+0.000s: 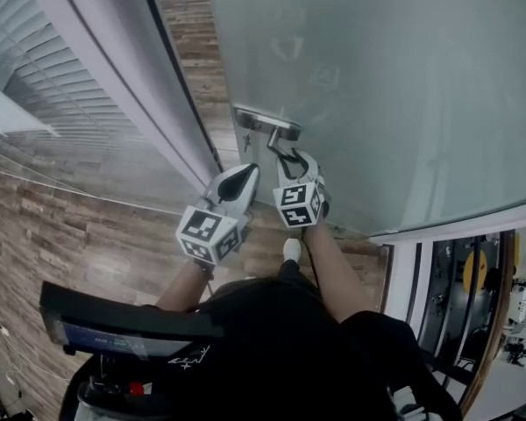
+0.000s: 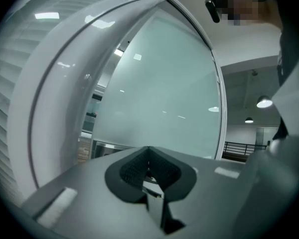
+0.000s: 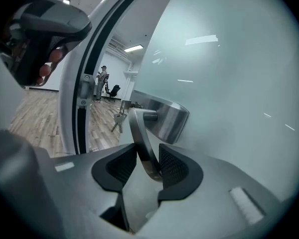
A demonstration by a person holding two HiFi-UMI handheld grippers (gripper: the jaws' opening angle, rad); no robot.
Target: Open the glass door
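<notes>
**Right claw point(image 3: 148, 166) takes hold of the lever handle point(image 3: 139, 133) on the frosted glass door point(image 1: 377, 77).**
The lever lies slantwise between the pads, which appear clamped on it, likely to press it down and swing the door. The left claw point(image 2: 149, 171) hangs beside it, jaws together and empty, leaving the work to one hand. Keys point(image 3: 118, 121) dangle from the lock. A white door frame point(image 1: 114, 68), slatted blinds point(image 1: 17, 60) and wood-plank floor point(image 1: 70, 235) surround the doorway.

The person wears a black short-sleeved top point(image 1: 280, 349) and a white shoe point(image 1: 291, 249). The left gripper point(image 1: 248, 172) and right gripper point(image 1: 290, 158) have smooth pale-grey shells. Each carries a white marker cube point(image 1: 210, 232) printed with black squares, and each has dark cross-hatched pads point(image 3: 175, 164).
</notes>
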